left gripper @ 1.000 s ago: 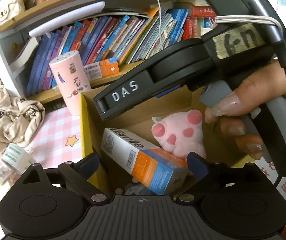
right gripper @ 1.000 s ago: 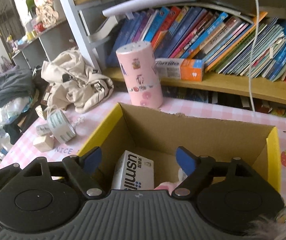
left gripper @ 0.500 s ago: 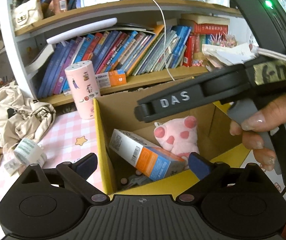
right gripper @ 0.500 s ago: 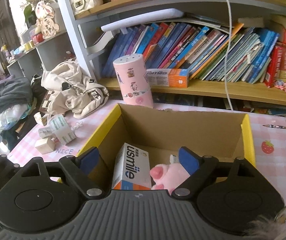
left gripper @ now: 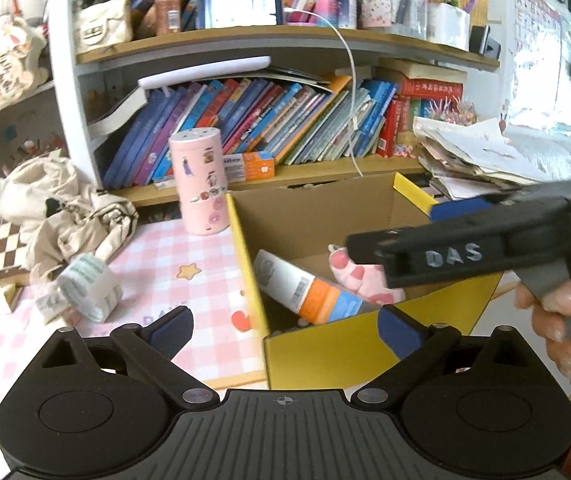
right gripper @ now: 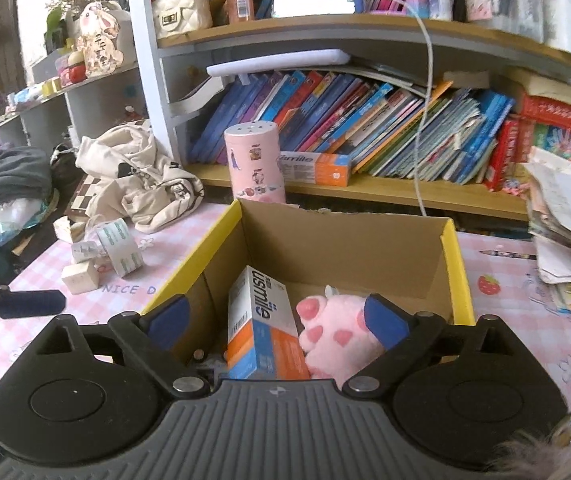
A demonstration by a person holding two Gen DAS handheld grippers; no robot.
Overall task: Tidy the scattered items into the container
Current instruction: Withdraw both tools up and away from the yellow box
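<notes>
Jaws of the right gripper just opening wider, gripping nothing; left gripper spread and empty too. Lying beyond them inside the cardboard box: toothpaste carton and pink plush toy. Waiting farther off on the pink checked table: tape roll, small wooden block, pink cylinder.

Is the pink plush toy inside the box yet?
Yes, inside: the pink plush toy lies on the cardboard box floor beside the toothpaste carton.
</notes>
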